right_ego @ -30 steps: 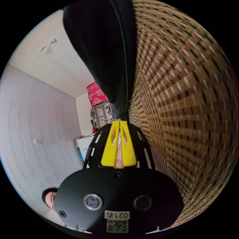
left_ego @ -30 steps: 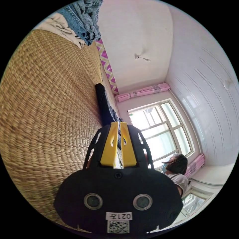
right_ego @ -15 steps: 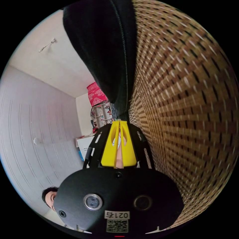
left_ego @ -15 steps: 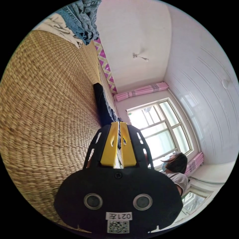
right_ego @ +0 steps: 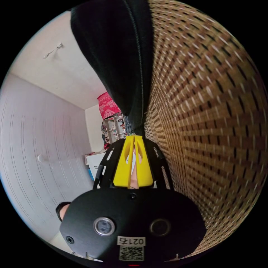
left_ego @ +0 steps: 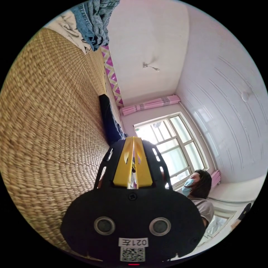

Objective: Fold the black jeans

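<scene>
We judge the fold barely begun: the black denim jeans (right_ego: 122,64) lie along the woven straw mat (right_ego: 212,111). Our right gripper (right_ego: 134,137) has its yellow jaws pinched together at the hem; our left gripper (left_ego: 133,138) looks likewise closed, though what it grips is hidden.

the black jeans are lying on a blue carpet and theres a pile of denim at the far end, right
Not quite: the black jeans lie on a tan woven straw mat, not a blue carpet, as the left gripper view shows. The pile of denim at the far end is right.
</scene>
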The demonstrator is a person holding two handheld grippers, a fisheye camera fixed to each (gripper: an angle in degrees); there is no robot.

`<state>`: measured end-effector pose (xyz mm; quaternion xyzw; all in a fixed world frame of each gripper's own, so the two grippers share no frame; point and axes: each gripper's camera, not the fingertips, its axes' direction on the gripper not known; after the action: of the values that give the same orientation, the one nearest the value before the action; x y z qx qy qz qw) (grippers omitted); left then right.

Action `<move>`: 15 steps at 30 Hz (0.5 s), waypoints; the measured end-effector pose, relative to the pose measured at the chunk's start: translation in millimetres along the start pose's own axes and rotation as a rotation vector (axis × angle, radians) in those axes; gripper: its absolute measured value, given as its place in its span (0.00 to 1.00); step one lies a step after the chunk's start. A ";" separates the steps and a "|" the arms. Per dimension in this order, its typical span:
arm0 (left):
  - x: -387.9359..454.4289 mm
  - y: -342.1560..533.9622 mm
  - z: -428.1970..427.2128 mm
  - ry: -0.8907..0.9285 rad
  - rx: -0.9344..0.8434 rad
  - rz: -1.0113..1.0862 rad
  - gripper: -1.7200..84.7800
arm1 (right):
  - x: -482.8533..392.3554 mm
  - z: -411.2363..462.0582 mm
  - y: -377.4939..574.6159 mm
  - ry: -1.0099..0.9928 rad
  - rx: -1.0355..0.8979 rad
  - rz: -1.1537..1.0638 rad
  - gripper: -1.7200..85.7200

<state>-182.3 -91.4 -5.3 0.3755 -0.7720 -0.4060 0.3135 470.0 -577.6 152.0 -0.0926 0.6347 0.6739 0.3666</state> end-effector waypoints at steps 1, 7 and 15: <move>-0.3 0.2 0.2 0.007 0.001 -0.002 0.01 | -2.0 3.8 -3.0 0.000 0.000 0.000 0.01; -0.9 4.7 7.1 0.062 0.009 -0.008 0.01 | -23.8 44.8 -33.7 0.000 0.000 -0.002 0.01; 1.7 19.1 39.6 0.085 -0.015 0.000 0.01 | -59.6 112.8 -79.3 -0.016 0.067 0.000 0.01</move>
<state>-220.6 -69.9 -7.3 0.3902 -0.7548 -0.3953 0.3488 599.5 -501.8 144.7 -0.0748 0.6540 0.6529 0.3747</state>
